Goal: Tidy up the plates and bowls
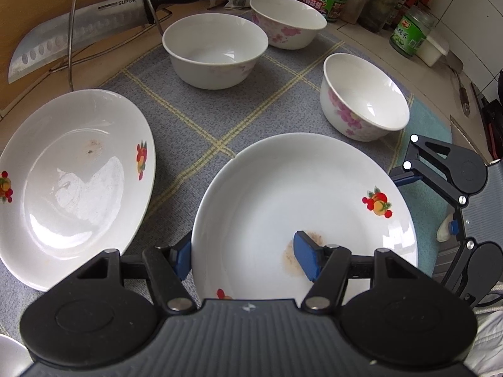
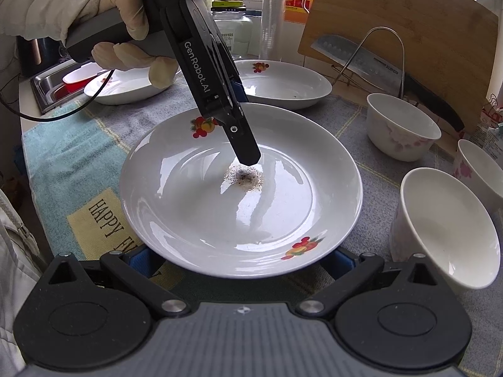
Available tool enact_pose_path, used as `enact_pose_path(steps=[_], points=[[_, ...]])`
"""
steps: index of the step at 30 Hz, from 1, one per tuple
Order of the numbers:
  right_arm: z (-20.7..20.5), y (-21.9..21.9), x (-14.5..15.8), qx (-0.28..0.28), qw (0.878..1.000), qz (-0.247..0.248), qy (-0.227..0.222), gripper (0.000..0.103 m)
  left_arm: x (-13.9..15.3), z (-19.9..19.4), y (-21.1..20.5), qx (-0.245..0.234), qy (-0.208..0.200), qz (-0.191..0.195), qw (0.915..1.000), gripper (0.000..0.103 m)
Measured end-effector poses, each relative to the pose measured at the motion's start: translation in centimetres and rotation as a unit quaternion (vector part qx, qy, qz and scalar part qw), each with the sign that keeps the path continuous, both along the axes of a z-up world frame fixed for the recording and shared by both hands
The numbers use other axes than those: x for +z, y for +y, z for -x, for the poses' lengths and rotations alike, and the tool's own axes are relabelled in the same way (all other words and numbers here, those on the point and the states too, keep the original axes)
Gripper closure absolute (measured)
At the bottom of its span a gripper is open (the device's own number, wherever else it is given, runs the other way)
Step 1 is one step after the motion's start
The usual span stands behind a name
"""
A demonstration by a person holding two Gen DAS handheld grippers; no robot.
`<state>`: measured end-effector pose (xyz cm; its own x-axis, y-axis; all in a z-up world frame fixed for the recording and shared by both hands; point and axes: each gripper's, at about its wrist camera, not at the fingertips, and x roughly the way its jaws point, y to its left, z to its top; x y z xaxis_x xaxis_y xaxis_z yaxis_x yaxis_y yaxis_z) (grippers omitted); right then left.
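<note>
2 grippers at plate (image 2: 195, 207): left (image 1: 245, 256) straddling rim, unclosed; right (image 2: 248, 259) wide beneath; glazed, slippery, breakable, so pinch rim.

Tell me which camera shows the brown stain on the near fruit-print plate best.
The right wrist view: the speckled brown stain lies unobstructed in the centre of the white fruit-print plate. In the left wrist view, the left gripper's blue finger covers part of the stain.
</note>
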<state>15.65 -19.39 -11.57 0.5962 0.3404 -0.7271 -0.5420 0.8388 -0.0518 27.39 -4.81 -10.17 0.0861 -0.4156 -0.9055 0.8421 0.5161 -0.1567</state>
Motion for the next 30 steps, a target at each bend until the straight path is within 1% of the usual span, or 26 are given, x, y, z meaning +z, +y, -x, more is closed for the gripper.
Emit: enact_pose_path(steps=[12,30], points=[[-0.7,2.0,1.1,0.030,1.000,0.000,-0.004,0.000,1.8,0.1,3.8,0.034,-0.014,0.012,0.9992,0.039],[-3.6,7.2,3.4,0.084,0.996,0.008,-0.009,0.000,4.1,-0.4,10.4,0.087,-0.036,0.023,0.9953,0.039]])
